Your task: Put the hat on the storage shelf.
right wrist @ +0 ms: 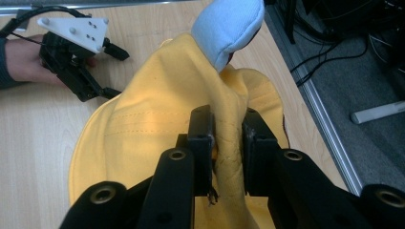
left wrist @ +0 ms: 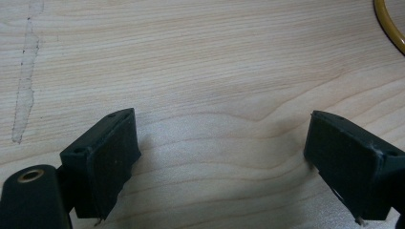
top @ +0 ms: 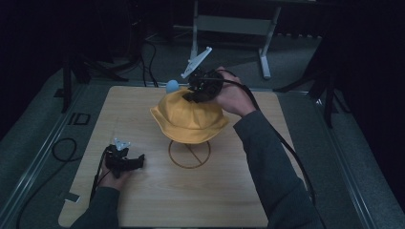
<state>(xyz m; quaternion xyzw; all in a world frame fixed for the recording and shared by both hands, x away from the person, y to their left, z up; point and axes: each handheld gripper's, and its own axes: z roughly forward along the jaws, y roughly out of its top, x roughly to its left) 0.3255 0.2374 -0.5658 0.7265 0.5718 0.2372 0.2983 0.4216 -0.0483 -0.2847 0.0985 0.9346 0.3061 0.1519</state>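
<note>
Wooden tabletop (top: 200, 200) under dim room. Right gripper (right wrist: 228, 136) at 12 o'clock, jaws clamped on yellow hat (top: 188, 117). Left gripper (top: 125, 160) at 8 o'clock, jaws apart, holding nothing.

Dim lab or recording studio: pale wooden bench (top: 191, 200) on grey carpeted floor (top: 28, 143), black cables (top: 62, 148) trailing, metal stand legs (top: 265, 52), dark surroundings.

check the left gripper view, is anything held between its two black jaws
No, the left gripper is open, its jaws stand wide apart with just the bare light wooden tabletop between them.
</note>
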